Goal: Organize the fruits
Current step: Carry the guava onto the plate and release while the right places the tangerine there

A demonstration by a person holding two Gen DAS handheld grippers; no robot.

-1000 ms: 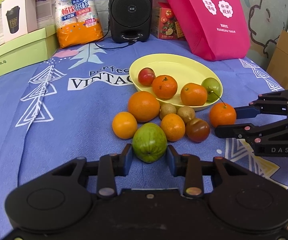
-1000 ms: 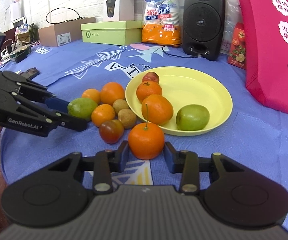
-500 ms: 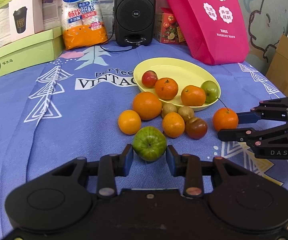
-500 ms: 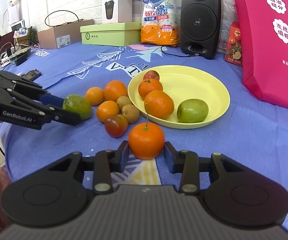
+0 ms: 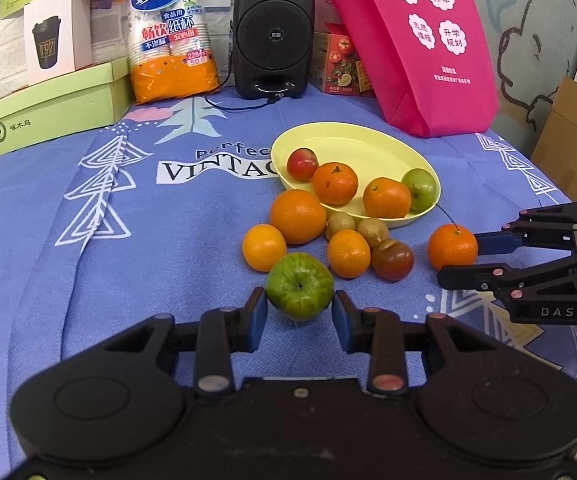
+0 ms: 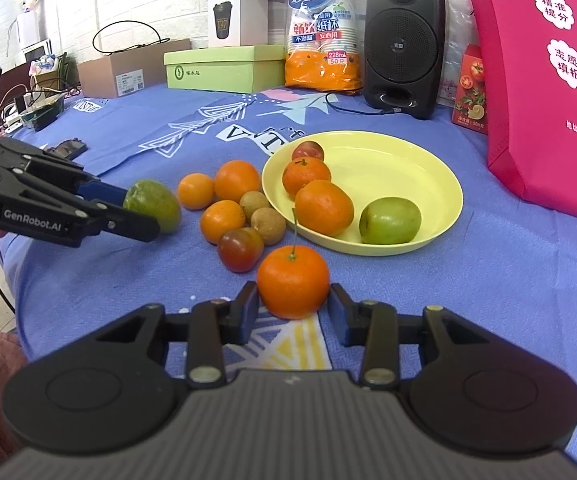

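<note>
Carrying both fruits to the yellow plate (image 5: 372, 148) at frame center requires the left gripper (image 5: 299, 314) pinching the green apple (image 5: 299, 285) and the right gripper (image 6: 292, 312) pinching the stemmed orange (image 6: 293, 281) firmly, clearing the loose fruit.

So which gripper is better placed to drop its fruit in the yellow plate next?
Right. The right gripper brackets the stemmed orange beside the yellow plate's near rim; the left gripper's green fruit sits behind other loose fruit.
</note>
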